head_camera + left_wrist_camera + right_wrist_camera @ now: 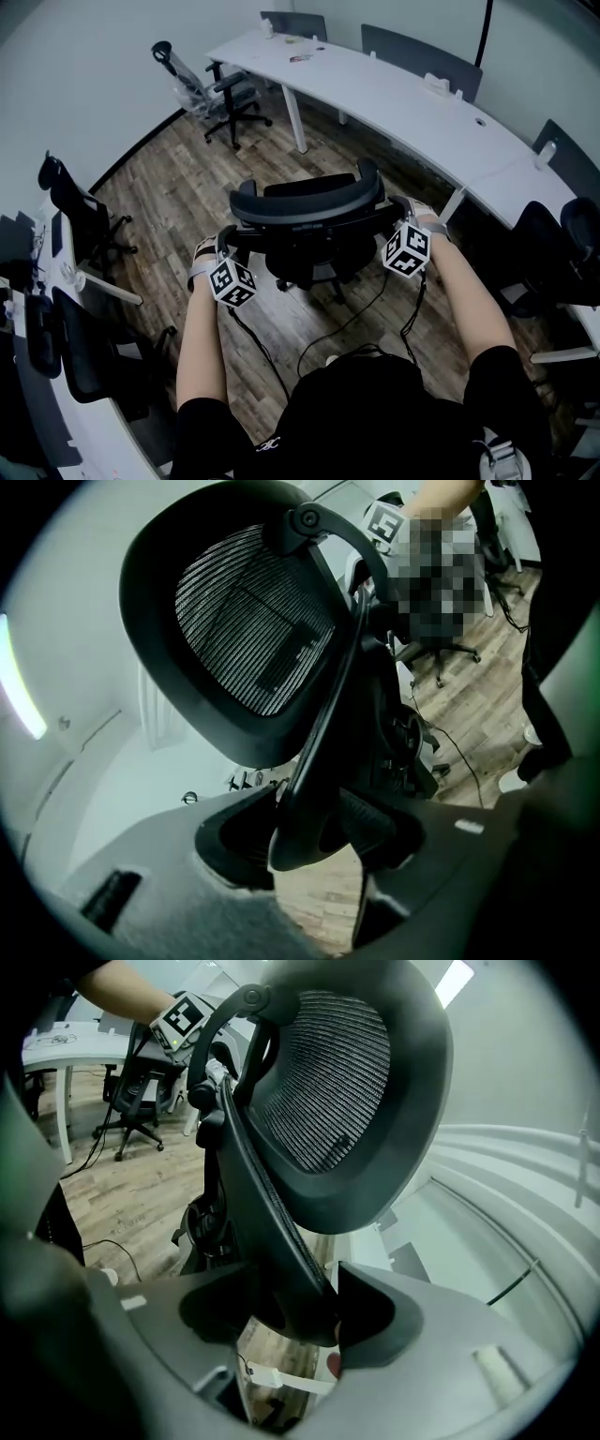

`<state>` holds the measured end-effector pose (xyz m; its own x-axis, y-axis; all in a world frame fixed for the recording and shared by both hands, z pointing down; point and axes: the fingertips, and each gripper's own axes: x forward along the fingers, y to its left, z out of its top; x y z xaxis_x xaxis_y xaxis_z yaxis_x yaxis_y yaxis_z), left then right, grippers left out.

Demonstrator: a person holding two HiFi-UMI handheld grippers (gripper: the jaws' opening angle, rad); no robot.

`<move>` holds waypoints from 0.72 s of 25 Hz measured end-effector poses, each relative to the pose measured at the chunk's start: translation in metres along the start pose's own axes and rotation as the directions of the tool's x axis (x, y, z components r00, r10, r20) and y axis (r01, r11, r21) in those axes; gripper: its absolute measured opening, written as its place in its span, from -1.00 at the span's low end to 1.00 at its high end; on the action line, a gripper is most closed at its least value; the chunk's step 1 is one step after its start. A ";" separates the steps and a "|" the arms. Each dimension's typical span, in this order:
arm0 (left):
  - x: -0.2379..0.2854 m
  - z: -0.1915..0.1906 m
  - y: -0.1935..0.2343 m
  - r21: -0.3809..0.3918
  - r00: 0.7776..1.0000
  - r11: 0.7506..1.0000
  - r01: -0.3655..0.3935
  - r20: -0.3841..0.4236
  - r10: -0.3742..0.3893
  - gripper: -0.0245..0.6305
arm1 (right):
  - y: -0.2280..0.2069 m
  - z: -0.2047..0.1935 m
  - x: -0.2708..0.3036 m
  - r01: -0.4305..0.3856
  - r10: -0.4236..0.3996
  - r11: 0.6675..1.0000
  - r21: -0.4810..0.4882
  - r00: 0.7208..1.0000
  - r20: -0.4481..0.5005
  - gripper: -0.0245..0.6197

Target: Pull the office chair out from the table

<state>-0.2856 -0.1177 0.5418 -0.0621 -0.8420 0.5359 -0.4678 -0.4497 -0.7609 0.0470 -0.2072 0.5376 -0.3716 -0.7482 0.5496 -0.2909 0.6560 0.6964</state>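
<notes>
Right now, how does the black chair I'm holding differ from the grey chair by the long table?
The black chair is clamped by the left hand-held gripper and right hand-held gripper; the grey chair is untouched. The black chair stands on open floor, away from the table; the grey chair sits at its end. Both have wheels and headrests.

Frame of office chair [305, 220]: black plastic, matt, faint sheen along curved back rail. Its headrest [248, 621]: fine woven mesh, ribbed texture, set in smooth matt plastic rim. My left gripper [314, 841]: grey plastic body, matt, slightly grainy. Its inner pad [366, 820]: black, finely ribbed, rubbery look. My right gripper [286, 1321]: same grey matt plastic. My marker cube [232, 282]: flat matt black-and-white print. Under me, floor [178, 183]: wood-look planks, grey-brown, visible grain, low sheen. Top of table [403, 94]: smooth, white, satin.
</notes>
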 end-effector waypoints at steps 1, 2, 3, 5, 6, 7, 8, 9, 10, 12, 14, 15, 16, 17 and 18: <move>-0.003 0.000 -0.003 -0.003 1.000 1.000 -0.004 -0.006 0.004 -0.30 | 0.001 -0.001 -0.003 0.001 -0.001 1.000 -0.004 1.000 0.006 -0.10; -0.006 0.000 -0.006 -0.008 1.000 1.000 -0.006 -0.014 0.006 -0.31 | 0.002 -0.002 -0.006 0.001 0.000 1.000 -0.008 1.000 0.012 -0.10; -0.009 0.000 -0.008 -0.013 1.000 1.000 -0.008 -0.024 0.008 -0.30 | 0.004 -0.003 -0.008 -0.001 0.001 1.000 -0.011 1.000 0.016 -0.10; -0.014 0.001 -0.013 -0.024 0.999 1.000 -0.010 -0.047 0.009 -0.30 | 0.007 -0.006 -0.011 -0.009 0.009 1.000 -0.013 1.000 0.018 -0.10; -0.016 0.002 -0.016 -0.029 0.998 1.000 -0.010 -0.056 0.009 -0.30 | 0.007 -0.008 -0.013 -0.014 0.015 1.000 -0.013 1.000 0.017 -0.10; -0.019 0.004 -0.019 -0.033 0.998 0.999 -0.011 -0.063 0.009 -0.30 | 0.008 -0.010 -0.014 -0.020 0.020 1.000 -0.012 1.000 0.017 -0.10; -0.021 0.006 -0.021 -0.038 0.998 0.999 -0.011 -0.065 0.009 -0.30 | 0.007 -0.012 -0.014 -0.026 0.026 1.000 -0.009 0.999 0.019 -0.09; -0.023 0.009 -0.022 -0.048 0.998 0.999 -0.012 -0.060 0.009 -0.29 | 0.005 -0.014 -0.015 -0.032 0.032 0.999 -0.004 0.999 0.025 -0.08; -0.025 0.012 -0.024 -0.064 0.999 0.998 -0.013 -0.050 0.009 -0.28 | 0.003 -0.015 -0.016 -0.037 0.036 0.999 0.005 0.999 0.033 -0.07; -0.030 0.014 -0.029 -0.124 1.000 0.992 -0.013 -0.018 0.011 -0.23 | 0.002 -0.017 -0.019 -0.037 0.035 0.999 0.032 0.998 0.051 -0.02; -0.039 0.012 -0.027 -0.232 0.999 0.972 -0.031 0.007 0.034 -0.11 | -0.001 -0.016 -0.025 -0.011 0.006 0.997 0.076 0.997 0.075 0.05; -0.046 0.010 -0.023 -0.306 0.998 0.951 -0.052 0.019 0.060 -0.07 | -0.004 -0.015 -0.032 0.013 -0.023 0.995 0.104 0.995 0.095 0.11; -0.056 0.009 -0.020 -0.388 0.995 0.919 -0.071 0.037 0.093 -0.06 | -0.007 -0.014 -0.041 0.040 -0.057 0.990 0.133 0.991 0.122 0.14; -0.069 0.011 -0.017 -0.471 0.990 0.878 -0.080 0.062 0.123 -0.08 | -0.009 -0.012 -0.053 0.066 -0.092 0.984 0.167 0.984 0.152 0.12; -0.085 0.016 -0.016 -0.550 0.984 0.832 -0.071 0.096 0.147 -0.18 | -0.010 -0.009 -0.067 0.084 -0.124 0.974 0.210 0.975 0.184 0.00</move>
<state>-0.2586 -0.0433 0.5027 -0.0453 -0.9237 0.3804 -0.8699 -0.1508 -0.4696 0.0826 -0.1644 0.4982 -0.4888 -0.7925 0.3647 -0.5000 0.5971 0.6273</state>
